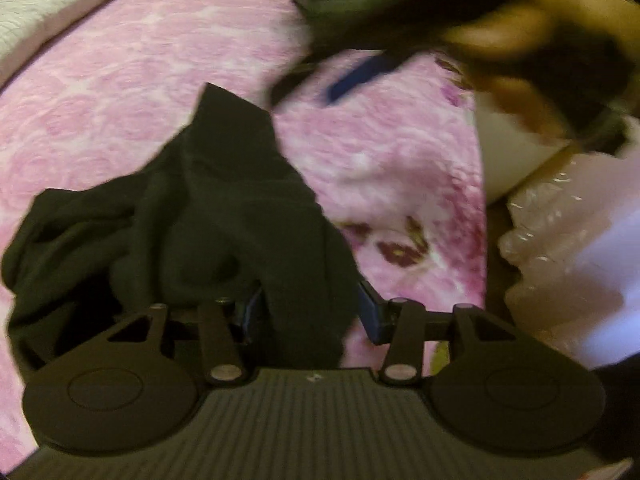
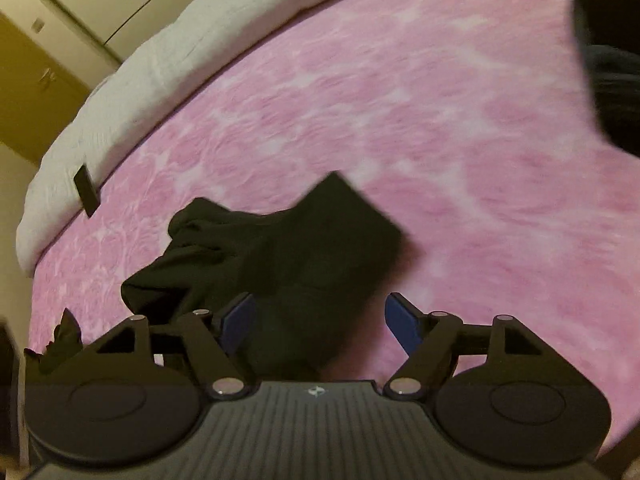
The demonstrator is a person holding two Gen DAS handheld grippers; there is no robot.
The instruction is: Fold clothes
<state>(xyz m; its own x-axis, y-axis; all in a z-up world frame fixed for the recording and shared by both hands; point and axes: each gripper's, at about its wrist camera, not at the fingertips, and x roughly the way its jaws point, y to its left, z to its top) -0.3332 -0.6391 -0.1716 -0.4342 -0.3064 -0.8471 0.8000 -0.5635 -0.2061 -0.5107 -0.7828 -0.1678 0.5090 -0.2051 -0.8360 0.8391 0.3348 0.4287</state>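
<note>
Bed: covered by a pink rose-patterned bedspread (image 2: 400, 120); it carries everything below.
White quilt: pale padded cover (image 2: 120, 92) along the bed's far edge, beyond the pink.
Wardrobe: cream doors (image 2: 100, 0) past the far edge of the bed, seen from the right wrist.
Black garment: dark, crumpled cloth (image 1: 200, 208) lying on the bedspread towards the near edge, one pointed corner aimed at the middle of the bed; same piece in the right wrist view (image 2: 288, 248).
Clear wrapping: shiny crinkled plastic (image 1: 560, 216) off the bed's right edge, blurred.
Left gripper: (image 1: 312, 312) fingers at a middling gap, a fold of the black garment hanging between them; whether the pads press it cannot be told.
Right gripper: (image 2: 320, 320) fingers spread wide, garment beneath and between them, not gripped; also appears blurred in the left wrist view (image 1: 352, 76).
Black tag: small dark rectangle (image 2: 86, 190) on the white quilt's edge.
</note>
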